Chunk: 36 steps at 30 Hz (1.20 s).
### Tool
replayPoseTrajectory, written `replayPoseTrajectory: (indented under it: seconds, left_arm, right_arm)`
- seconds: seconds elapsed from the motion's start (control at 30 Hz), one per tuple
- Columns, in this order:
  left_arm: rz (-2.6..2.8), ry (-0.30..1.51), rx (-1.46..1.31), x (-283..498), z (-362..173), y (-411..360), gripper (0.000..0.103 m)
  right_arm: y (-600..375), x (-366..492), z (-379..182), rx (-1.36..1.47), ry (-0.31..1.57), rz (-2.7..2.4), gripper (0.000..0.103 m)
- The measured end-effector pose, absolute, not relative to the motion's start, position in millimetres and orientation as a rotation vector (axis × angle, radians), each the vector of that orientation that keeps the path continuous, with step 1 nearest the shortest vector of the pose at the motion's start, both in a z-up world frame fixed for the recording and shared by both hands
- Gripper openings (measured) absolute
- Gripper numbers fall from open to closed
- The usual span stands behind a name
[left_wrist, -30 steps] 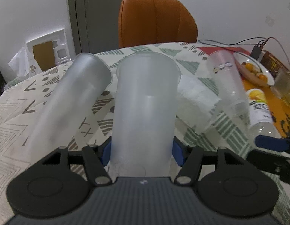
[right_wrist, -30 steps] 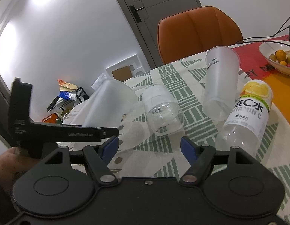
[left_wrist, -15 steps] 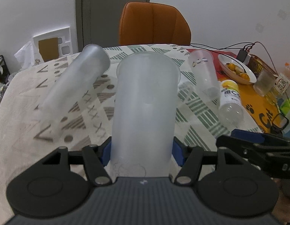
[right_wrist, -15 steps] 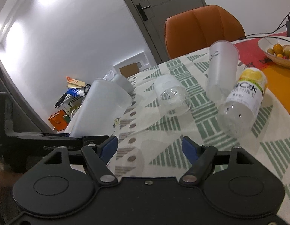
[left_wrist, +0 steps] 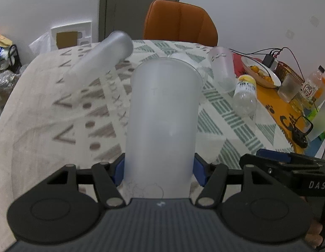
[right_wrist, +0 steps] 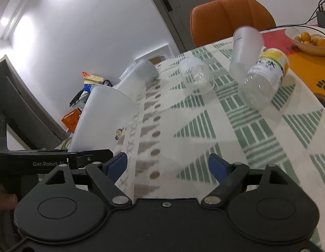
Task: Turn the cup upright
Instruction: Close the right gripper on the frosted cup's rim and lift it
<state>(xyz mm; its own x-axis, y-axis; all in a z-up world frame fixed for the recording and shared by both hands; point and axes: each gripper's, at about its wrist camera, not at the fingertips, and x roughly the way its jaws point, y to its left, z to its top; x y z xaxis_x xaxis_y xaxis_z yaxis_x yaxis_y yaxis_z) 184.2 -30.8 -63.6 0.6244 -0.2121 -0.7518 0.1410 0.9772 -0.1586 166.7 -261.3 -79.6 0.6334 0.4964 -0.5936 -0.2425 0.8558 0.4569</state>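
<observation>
My left gripper is shut on a tall frosted plastic cup, held above the patterned tablecloth with its rim pointing away from me. The same cup shows at the left of the right wrist view, tilted, with the left gripper's body under it. My right gripper is open and empty over the tablecloth; it appears at the lower right of the left wrist view. A second frosted cup lies on its side further back, also visible in the right wrist view.
On the table lie a clear cup, a printed frosted cup and a lemon drink bottle. A fruit bowl, a glass and bottles stand at the right. An orange chair is behind the table.
My left gripper has lifted and pulled back with the cup, so the table looks farther away. My right gripper has also drawn back and stays open.
</observation>
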Motion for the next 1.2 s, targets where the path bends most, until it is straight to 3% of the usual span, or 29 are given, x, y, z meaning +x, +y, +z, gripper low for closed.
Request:
replayPoseTrajectory:
  seconds: [0.57,0.7,0.87,1.2]
  left_arm:
    - [-0.173,0.991,-0.180,156.5,-112.6,-43.4,0.063]
    - [-0.175,1.003,-0.188,159.1,-111.6,-42.4,0.067]
    - [-0.169,0.994,-0.224,155.4,-101.6,-29.0,0.079]
    - [-0.148,0.874,-0.272,133.4,-64.7,7.1,0.089]
  right_arm:
    - [-264.4,143.8,-99.3,0.366,0.841,0.437,0.086]
    - [-262.1,149.5,-99.4,0.377,0.858,0.438,0.086]
    - [-254.6,158.2,-92.8,0.389,0.883,0.465,0.091]
    - [-228.6,189.5,-72.9,0.430,0.959,0.510,0.097]
